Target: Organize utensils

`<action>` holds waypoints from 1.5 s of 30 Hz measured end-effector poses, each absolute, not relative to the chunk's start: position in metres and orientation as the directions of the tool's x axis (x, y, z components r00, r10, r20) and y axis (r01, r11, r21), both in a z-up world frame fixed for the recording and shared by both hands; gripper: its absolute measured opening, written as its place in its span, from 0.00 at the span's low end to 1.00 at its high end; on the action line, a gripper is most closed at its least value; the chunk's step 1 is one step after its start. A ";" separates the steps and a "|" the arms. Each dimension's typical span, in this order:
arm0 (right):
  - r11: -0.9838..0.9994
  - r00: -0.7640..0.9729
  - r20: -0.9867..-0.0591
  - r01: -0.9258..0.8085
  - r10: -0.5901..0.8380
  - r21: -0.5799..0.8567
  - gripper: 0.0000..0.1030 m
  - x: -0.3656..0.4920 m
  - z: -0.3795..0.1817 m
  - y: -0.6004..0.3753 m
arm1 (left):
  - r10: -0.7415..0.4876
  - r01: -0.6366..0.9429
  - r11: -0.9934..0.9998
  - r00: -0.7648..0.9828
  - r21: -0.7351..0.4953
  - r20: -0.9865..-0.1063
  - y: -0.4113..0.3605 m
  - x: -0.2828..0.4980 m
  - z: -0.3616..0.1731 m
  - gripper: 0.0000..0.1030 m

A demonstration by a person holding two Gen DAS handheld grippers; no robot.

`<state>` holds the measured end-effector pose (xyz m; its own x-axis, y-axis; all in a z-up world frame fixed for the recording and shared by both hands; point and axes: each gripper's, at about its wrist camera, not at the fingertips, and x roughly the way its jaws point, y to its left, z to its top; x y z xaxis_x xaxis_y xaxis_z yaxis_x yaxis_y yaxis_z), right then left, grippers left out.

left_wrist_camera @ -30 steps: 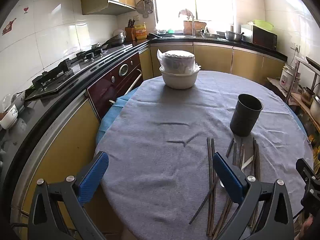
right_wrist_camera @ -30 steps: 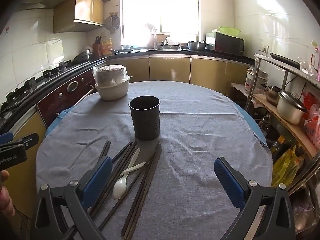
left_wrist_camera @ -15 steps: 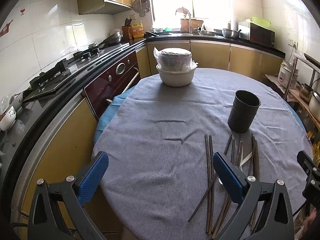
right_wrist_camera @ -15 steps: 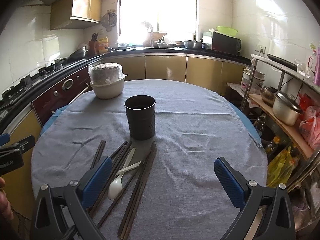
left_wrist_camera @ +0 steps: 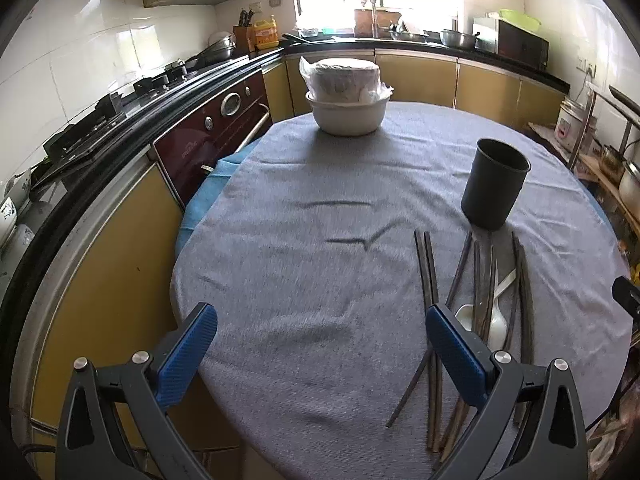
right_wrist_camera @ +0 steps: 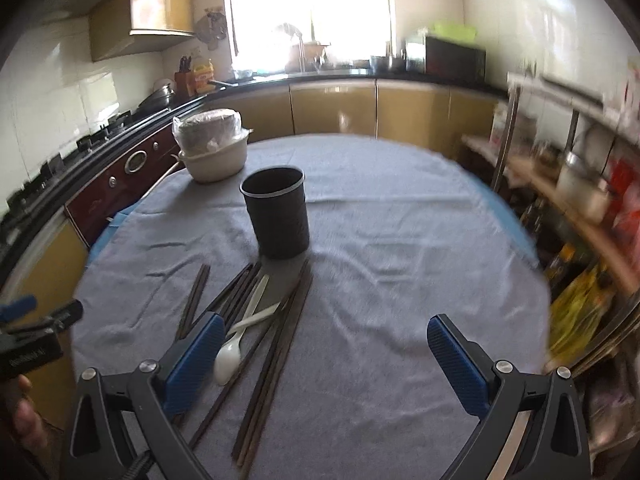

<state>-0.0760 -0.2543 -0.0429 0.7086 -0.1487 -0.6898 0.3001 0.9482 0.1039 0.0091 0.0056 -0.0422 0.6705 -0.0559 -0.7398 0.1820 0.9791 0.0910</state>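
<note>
1. Left claw [left_wrist_camera: 320,336] hangs over the near edge of the bench [left_wrist_camera: 320,280], jaws wide apart, nothing between them, bare grey cloth ahead.
2. Right claw [right_wrist_camera: 326,350] also spread wide and empty, over open cloth.
3. Chopsticks [right_wrist_camera: 280,320] and two white spoons [right_wrist_camera: 240,340] lie loose just before the upright black holder [right_wrist_camera: 280,216].
4. Right view alone shows the shelf rack [right_wrist_camera: 560,184] off the bench's right edge; left view alone shows the stove [left_wrist_camera: 120,108].

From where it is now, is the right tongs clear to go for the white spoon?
Probably yes. The right tongs are open and empty, and the white spoon lies just ahead beside the left finger, on top of the dark chopsticks, with nothing over it. The black holder stands farther back.
</note>
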 end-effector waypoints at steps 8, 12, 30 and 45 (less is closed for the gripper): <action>0.929 0.693 -0.717 0.212 0.076 0.303 0.84 -0.062 -0.065 -0.264 | -0.118 0.235 0.971 0.621 0.041 -0.775 0.007 0.019 -0.059 1.00; 0.872 0.696 -0.680 0.161 0.231 0.462 0.73 -0.045 -0.072 -0.269 | -0.160 0.245 0.970 0.608 -0.009 -0.778 0.015 0.027 -0.065 1.00; 0.751 0.569 -0.714 0.237 0.407 0.617 0.25 0.065 -0.140 -0.257 | -0.230 0.244 0.964 0.551 -0.109 -0.803 0.033 0.055 -0.083 0.84; 0.741 0.591 -0.698 0.235 0.405 0.629 0.10 0.066 -0.139 -0.259 | -0.265 0.302 0.946 0.512 -0.117 -0.817 0.024 0.057 -0.087 0.84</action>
<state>0.0656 -0.2588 -0.1388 0.5911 0.4046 -0.6978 0.2351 0.7411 0.6289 0.0566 0.0236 -0.0866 0.5117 -0.2649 -0.8173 0.3023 0.9460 -0.1173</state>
